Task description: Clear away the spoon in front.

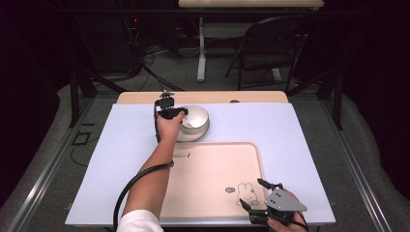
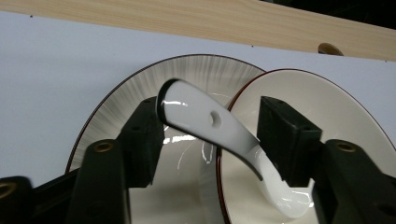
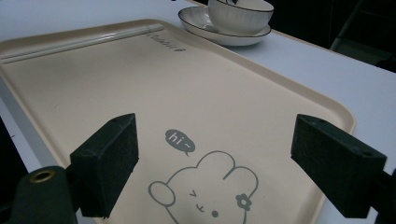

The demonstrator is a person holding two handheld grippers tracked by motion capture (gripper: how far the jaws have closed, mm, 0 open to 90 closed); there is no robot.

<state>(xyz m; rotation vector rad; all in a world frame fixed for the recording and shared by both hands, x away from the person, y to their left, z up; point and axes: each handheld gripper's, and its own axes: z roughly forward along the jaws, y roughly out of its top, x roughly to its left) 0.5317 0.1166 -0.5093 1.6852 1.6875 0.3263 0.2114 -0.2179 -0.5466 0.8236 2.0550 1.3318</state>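
At the far edge of the table, the spoon [image 2: 212, 122] lies in the bowl [image 2: 327, 116] on the plate [image 2: 112, 116], handle between the left gripper [image 2: 210, 140] jaws, not yet pinched. Pads should be centred on the handle before lifting. The right gripper [image 3: 215, 163] is held wide over the tray [image 3: 140, 74].

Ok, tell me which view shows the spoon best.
The left gripper view: the white spoon lies close up between that gripper's jaws, its handle leaning out over the bowl rim. In the high view the hand hides most of it. In the right gripper view only the far bowl is clear.
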